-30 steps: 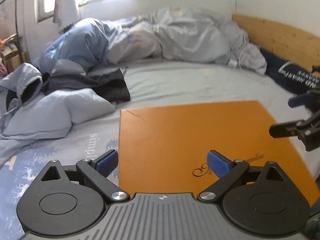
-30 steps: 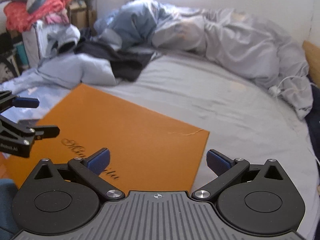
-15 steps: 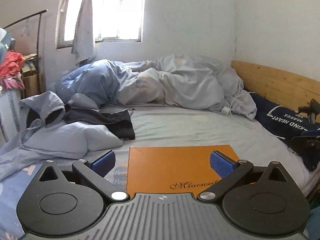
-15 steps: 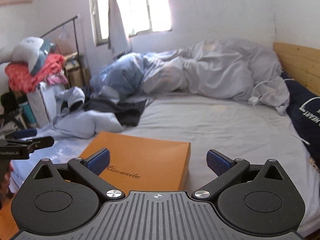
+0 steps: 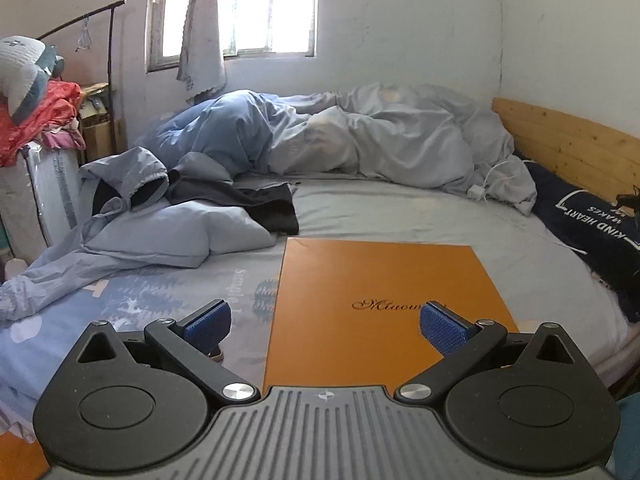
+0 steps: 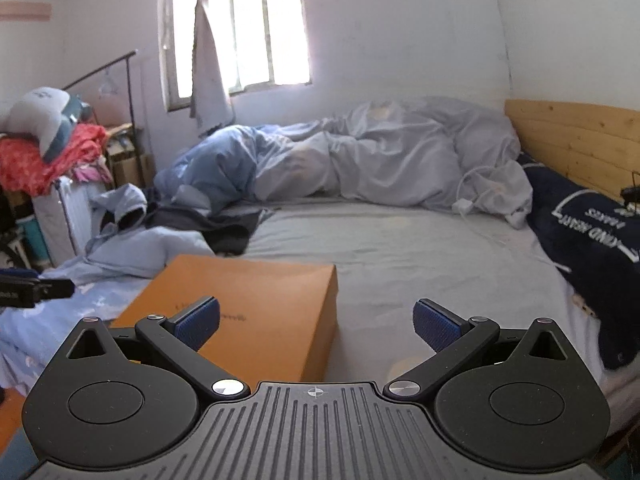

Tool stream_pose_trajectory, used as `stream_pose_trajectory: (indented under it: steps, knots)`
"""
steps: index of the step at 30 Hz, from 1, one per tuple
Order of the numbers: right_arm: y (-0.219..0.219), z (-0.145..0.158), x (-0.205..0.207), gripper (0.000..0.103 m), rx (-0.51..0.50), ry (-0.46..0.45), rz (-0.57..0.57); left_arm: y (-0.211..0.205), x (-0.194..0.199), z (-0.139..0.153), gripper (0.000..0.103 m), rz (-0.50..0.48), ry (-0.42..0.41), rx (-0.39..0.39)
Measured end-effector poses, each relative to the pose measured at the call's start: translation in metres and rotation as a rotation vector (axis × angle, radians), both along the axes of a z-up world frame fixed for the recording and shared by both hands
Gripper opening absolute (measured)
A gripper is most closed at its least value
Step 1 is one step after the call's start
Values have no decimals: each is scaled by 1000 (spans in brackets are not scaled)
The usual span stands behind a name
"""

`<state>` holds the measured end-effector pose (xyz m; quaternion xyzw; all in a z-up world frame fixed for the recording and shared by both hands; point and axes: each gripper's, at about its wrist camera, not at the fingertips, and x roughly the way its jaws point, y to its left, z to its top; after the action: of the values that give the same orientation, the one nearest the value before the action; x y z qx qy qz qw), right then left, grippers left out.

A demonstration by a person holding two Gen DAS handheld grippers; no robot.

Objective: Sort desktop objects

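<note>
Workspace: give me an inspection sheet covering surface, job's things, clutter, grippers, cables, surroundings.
Surface: bed with grey sheet, wooden headboard on the right.
Job's things: orange box, lid closed, flat on the bed's near edge.
Clutter: rumpled duvet, blue jacket, dark garment, navy pillow.
Grippers: left gripper open, empty, above the box; right gripper open, empty, at the box's right corner.
Cables: white charger cable by the duvet.
Surroundings: window, curtain, red clothes pile.
</note>
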<state>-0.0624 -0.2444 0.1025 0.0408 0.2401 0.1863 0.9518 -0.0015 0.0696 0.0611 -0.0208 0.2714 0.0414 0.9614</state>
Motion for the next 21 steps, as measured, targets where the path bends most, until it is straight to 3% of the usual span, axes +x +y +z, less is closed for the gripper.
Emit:
stream_pose_trajectory:
  steps: [11, 21]
  knots:
    - [13, -17, -7, 103, 22, 46, 38, -1, -15, -8, 103, 14, 23, 9]
    - [36, -22, -16, 103, 6, 65, 89, 7, -13, -32, 103, -20, 120, -73]
